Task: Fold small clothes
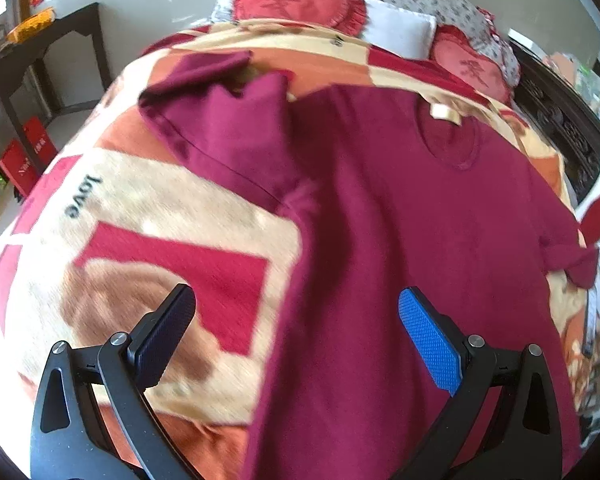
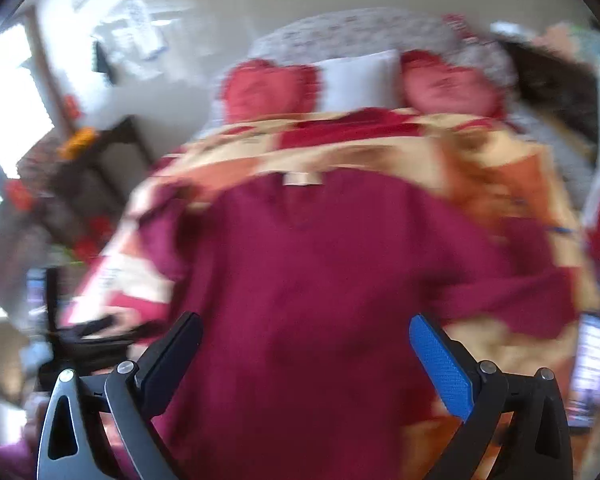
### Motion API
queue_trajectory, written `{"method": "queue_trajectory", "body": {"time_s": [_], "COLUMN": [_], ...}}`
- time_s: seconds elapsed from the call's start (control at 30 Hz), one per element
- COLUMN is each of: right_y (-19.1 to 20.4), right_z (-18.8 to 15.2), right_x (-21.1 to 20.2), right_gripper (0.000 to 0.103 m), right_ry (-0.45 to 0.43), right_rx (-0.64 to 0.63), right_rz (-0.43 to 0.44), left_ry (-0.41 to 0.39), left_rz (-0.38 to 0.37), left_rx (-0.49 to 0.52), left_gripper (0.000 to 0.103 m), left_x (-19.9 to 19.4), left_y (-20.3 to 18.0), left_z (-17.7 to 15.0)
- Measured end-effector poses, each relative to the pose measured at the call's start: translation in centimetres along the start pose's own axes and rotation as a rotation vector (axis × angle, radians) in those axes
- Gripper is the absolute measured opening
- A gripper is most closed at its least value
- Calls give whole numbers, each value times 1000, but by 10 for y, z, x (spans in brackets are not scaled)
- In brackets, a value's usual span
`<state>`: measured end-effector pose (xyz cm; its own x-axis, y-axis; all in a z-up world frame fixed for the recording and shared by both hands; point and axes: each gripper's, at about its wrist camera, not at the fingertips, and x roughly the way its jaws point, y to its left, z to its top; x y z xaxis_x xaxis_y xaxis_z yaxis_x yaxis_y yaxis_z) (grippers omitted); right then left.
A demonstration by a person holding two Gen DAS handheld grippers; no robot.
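Left wrist view: the left gripper [image 1: 296, 320] hangs with jaws spread wide and empty over the maroon shirt [image 1: 400, 240], which lies flat on the patterned blanket [image 1: 140, 216]. The right gripper [image 2: 306, 344], blurred, is likewise spread apart above the shirt's body.

From my remote feed, the bed [image 1: 556, 120] wore a patchwork blanket [image 1: 148, 216]. A maroon T-shirt [image 1: 400, 220] lay flat on it. Red cushions [image 1: 296, 0] rested at the head.

Both hand-held grippers [image 1: 296, 308] [image 2: 306, 334] — jaws apart
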<state>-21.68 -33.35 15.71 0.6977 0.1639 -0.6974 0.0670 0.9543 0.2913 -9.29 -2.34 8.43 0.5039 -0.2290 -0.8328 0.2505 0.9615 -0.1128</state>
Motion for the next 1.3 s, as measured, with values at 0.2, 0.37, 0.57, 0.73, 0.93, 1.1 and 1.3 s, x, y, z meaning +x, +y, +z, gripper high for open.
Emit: {"method": "queue_trajectory", "body": {"time_s": [0.2,0.37,0.57,0.73,0.93,1.1,1.3], "right_y": [60,71,60,51,37,28,2], "right_z": [23,31,41,40,44,54,91], "right_x": [25,73,117,131,105,49,-62], "right_gripper": [103,103,103,103,103,103,103], "right_ry": [-2,-8,22,46,103,160,55], "right_rx": [-97,-120,-94,-93,-44,-20,62], "right_rz": [100,40,-21,-112,19,163,222], "left_ry": [-17,-40,-44,-40,-45,-62,-58], "left_rz": [49,95,99,107,121,144,150], "left_rx": [-54,-67,-74,-54,-47,-49,-84], "left_gripper": [102,102,102,102,102,102,102], "left_x": [14,36,46,49,58,65,72], "left_y": [28,50,60,58,64,78,97], "left_z": [34,65,79,83,95,105,113]}}
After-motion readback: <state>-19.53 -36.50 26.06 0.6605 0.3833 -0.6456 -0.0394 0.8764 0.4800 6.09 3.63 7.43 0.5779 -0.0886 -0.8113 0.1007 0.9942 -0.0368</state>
